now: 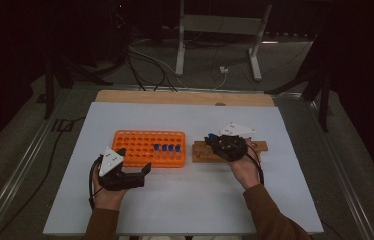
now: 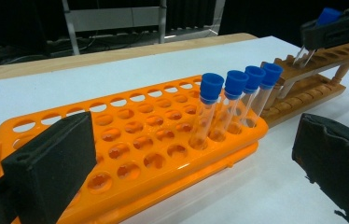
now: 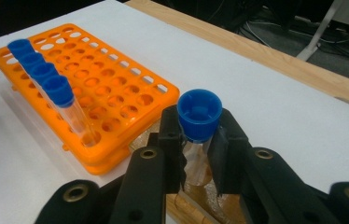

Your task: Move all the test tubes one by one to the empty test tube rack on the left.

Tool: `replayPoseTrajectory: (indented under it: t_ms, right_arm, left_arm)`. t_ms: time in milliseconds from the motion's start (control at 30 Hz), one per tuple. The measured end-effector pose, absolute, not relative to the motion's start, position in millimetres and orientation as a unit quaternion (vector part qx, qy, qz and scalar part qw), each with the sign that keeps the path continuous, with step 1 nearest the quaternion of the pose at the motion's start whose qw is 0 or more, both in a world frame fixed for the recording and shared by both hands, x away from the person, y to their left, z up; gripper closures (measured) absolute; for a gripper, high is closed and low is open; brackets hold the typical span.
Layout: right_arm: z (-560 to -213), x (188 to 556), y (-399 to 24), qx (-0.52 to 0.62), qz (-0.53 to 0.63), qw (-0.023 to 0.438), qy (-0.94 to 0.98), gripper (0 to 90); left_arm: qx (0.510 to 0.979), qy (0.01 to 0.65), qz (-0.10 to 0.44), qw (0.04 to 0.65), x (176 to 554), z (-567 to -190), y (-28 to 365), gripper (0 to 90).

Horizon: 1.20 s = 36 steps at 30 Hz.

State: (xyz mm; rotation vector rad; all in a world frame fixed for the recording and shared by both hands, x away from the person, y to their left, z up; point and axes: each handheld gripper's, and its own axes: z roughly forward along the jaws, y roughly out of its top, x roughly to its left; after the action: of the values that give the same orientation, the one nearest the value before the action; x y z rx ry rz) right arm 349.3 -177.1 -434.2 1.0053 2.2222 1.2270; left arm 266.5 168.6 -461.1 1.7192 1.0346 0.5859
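Nearest the person, the left gripper [image 1: 142,173] rests low over the white table [image 1: 185,210], its two black jaws spread wide with nothing between them; in the left gripper view one jaw stands in front of the near corner of the orange rack [image 2: 130,154] and the other hangs over bare table to the side. Just beyond those jaws the orange rack lies flat, most of its holes unfilled, and four blue-capped tubes [image 2: 235,100] stand upright in a row along its end farthest from this gripper. Past that end, close beside the rack, sits the wooden rack [image 1: 202,152], a low stand with a line of holes. The right gripper [image 3: 199,140] is poised over the wooden rack's end nearest the orange rack, its jaws pressed against the sides of a single blue-capped tube [image 3: 199,114], pinching it just below the cap. That tube stands upright between the jaws, its clear body reaching down to the wooden rack beneath; whether its tip sits in a hole cannot be told. Beyond the right gripper, the table's bare wooden edge [image 1: 185,96] runs across.
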Motion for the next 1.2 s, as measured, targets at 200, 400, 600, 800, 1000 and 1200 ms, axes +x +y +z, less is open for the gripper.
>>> replayPoseTrajectory:
  t_ms: [200,400,600,800,1000,1200]
  right_arm:
    - [-423.4,346.4,-179.0,0.356,0.443,0.208,0.796,77.1]
    - [-409.0,341.8,-180.6,0.349,0.450,0.216,0.793,77.1]
    - [-398.2,334.3,-180.5,0.340,0.456,0.228,0.791,77.0]
    - [-392.2,328.7,-179.1,0.332,0.472,0.209,0.790,77.1]
    - [-389.7,322.4,-171.5,0.316,0.474,0.201,0.797,77.0]
    - [-390.8,315.2,-164.2,0.308,0.476,0.190,0.802,77.0]
  left_arm:
    - [0.712,0.426,0.245,0.502,267.1,-460.2,167.5,0.8]
    - [0.714,0.423,0.249,0.500,267.0,-458.6,166.2,0.7]
    - [0.715,0.419,0.251,0.501,266.7,-456.9,163.7,0.7]
    - [0.717,0.415,0.251,0.501,266.5,-455.6,161.3,0.8]
    - [0.718,0.412,0.252,0.502,266.7,-454.9,159.1,0.8]
    - [0.717,0.405,0.252,0.508,266.1,-451.8,154.0,0.8]
